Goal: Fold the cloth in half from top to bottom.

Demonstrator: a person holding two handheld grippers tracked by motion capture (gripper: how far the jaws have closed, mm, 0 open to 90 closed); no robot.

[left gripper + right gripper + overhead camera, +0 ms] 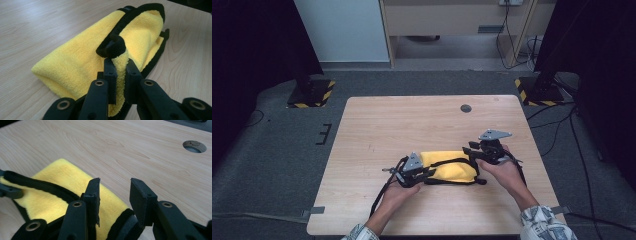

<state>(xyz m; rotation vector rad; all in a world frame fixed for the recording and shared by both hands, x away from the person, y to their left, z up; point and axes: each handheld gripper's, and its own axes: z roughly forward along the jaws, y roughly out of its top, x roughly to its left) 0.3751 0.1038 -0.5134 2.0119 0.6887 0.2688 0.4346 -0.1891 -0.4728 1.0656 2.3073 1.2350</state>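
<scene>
Worktop [377, 125] first: it is wide, flat, pale wood, and it carries the whole job. You work near your own edge of it, so both hands reach without stretching. A small round hole [466, 108] sits far off toward the back, well away from the work.

Next comes the cloth [447, 166]. It is yellow and fluffy with a black edge, and it lies folded into a long bundle between your two hands. It rests on the wood, so the wood holds its weight and you only have to guide it.

Your left tool [120, 67] is pressed together on the cloth. It pinches a tuft of yellow fluff just under a bunched bit of the black edge. I think you hold that end tight so the bundle does not slide or fall open while the other hand works. From this tool, the rest of the cloth runs straight away in front of it.

Your right tool [115, 195] is spread, with nothing squeezed in it. It sits at the other end of the bundle. The yellow cloth and its black edge lie just below and to one side of the gap, very close, but the two pads do not press on it. I think you keep this tool a little apart so it can slip over that end and take hold.
</scene>
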